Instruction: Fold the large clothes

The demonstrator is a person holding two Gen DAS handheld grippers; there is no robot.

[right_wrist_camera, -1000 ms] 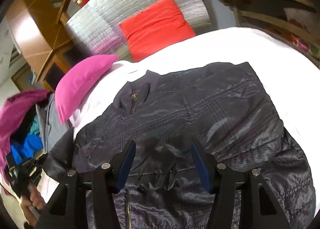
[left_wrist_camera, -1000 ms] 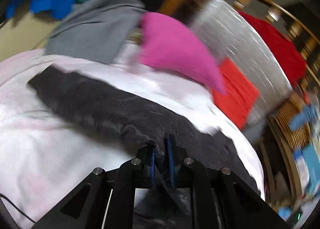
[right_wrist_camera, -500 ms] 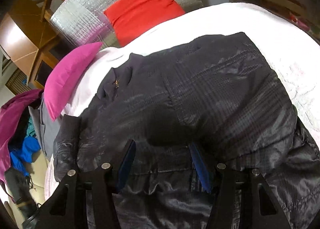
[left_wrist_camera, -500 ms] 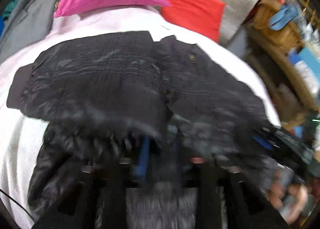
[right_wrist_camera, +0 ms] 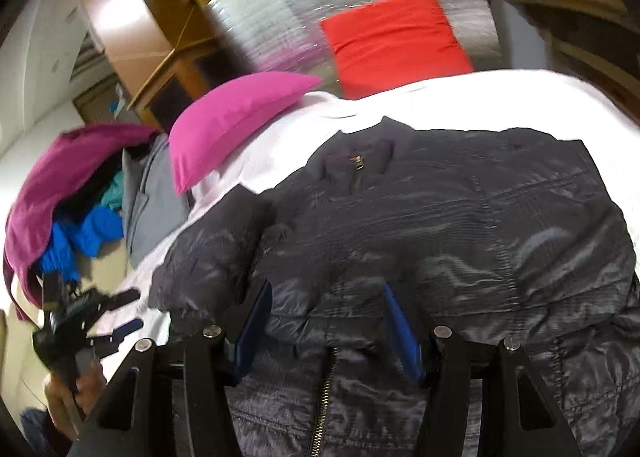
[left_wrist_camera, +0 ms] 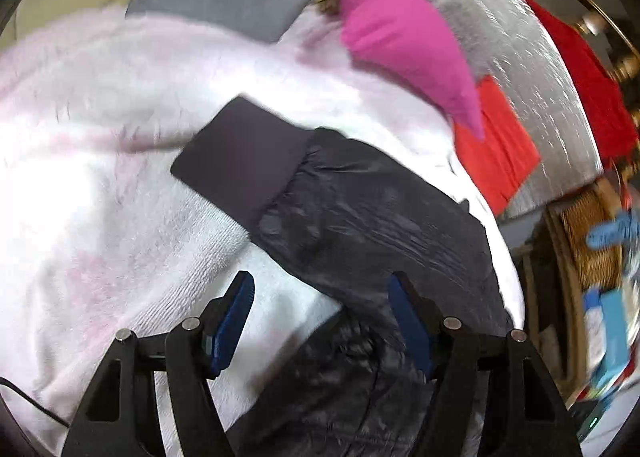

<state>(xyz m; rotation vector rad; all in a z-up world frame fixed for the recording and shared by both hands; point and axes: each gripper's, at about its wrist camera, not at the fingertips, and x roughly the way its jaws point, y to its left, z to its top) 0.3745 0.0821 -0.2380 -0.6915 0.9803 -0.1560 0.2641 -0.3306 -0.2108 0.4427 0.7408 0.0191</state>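
Fingers (left_wrist_camera: 240, 297) of the left gripper (left_wrist_camera: 322, 303) are opening, nothing clamped; the jacket (right_wrist_camera: 460, 217) sleeve (left_wrist_camera: 360, 209) is released at twelve o'clock. Right gripper (right_wrist_camera: 328, 313) fingers are held wide, empty.

Left gripper (left_wrist_camera: 322, 305): matte black two-finger frame of angular, triangulated struts with cut-out openings; four round silver pivot pins across the linkage; dark blue flat pads on the inner faces of the fingers (left_wrist_camera: 234, 315); thin black cable at the lower left edge.

Right gripper (right_wrist_camera: 326, 321): same black strut frame, four silver pins, blue pads.

Hand (right_wrist_camera: 76, 389): partly visible around the left gripper's black handle; clothing indistinct.
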